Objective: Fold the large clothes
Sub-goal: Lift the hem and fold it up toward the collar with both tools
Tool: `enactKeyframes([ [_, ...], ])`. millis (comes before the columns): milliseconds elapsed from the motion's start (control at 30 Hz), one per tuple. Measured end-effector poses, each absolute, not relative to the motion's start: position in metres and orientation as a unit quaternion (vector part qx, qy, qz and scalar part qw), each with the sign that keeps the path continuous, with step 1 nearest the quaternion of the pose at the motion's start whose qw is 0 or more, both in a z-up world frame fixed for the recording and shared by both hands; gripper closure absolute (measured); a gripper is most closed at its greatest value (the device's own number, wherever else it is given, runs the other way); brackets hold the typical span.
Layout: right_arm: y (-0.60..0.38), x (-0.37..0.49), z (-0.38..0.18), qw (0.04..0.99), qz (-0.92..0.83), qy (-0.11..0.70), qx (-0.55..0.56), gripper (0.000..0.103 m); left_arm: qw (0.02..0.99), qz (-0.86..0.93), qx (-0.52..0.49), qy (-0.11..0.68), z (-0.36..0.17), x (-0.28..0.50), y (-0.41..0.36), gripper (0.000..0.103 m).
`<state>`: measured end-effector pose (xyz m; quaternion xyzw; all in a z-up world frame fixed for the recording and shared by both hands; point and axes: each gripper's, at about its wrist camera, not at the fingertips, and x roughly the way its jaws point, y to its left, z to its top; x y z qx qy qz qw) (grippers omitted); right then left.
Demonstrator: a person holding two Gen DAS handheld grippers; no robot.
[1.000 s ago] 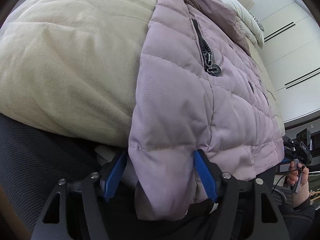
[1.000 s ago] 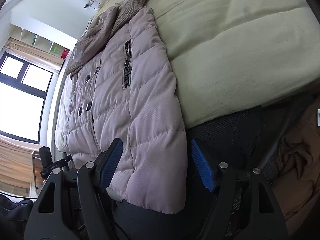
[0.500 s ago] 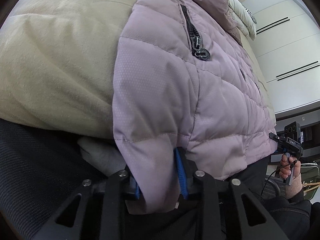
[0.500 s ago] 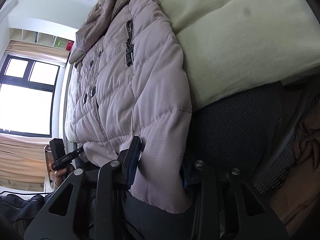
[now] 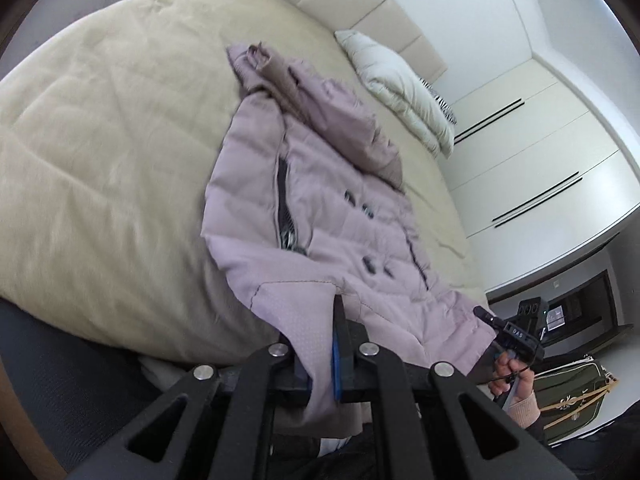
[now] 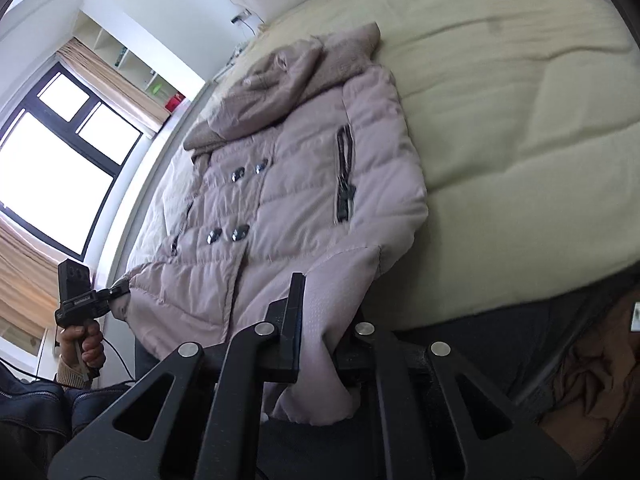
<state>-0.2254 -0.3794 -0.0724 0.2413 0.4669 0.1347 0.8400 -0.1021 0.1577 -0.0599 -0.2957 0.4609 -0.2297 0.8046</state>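
A quilted mauve puffer coat (image 5: 320, 216) is lying front-up on the cream bedspread (image 5: 100, 152), its hem hanging over the bed's near edge. The left gripper (image 5: 320, 356) is clamping one hem corner, its blue-padded fingers (image 5: 335, 364) pressed shut on the fabric. The right gripper (image 6: 320, 340) is pinching the opposite hem corner, its fingers closed with cloth bunched between them.

Either side of the coat, broad stretches of bedspread are lying bare, and more open bed is running beyond the collar toward the padded headboard (image 5: 360, 4).

The left wrist view is showing a folded white duvet (image 5: 400, 84) beyond the coat near the headboard, white wardrobe doors (image 5: 540, 152) past the bed's far side, and the other gripper held in a hand (image 5: 510, 372). The right wrist view is instead showing a dark-framed window (image 6: 56, 160) with tan curtains and a heap of brown cloth (image 6: 592, 364) below the bed's edge.

The coat is puffy, stitched in horizontal channels, with a knitted brown collar (image 6: 336, 68), dark paired buttons (image 6: 248, 170) and a zipped pocket (image 6: 344, 176). The bedspread is looking soft and softly rumpled.
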Motion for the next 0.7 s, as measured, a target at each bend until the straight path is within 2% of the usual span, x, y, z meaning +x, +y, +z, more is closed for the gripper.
enactKeyframes([
  [400,-0.387,-0.133,0.021,0.922,0.112,0.298,0.219,0.095,0.856,-0.223,-0.328,0.332,0.007,-0.018,0.173,0.095],
  [700,-0.367,-0.006,0.059,0.957,0.031,0.249,0.145,0.095,0.883,-0.184,-0.321,0.288,0.034,0.097,0.173,0.095],
])
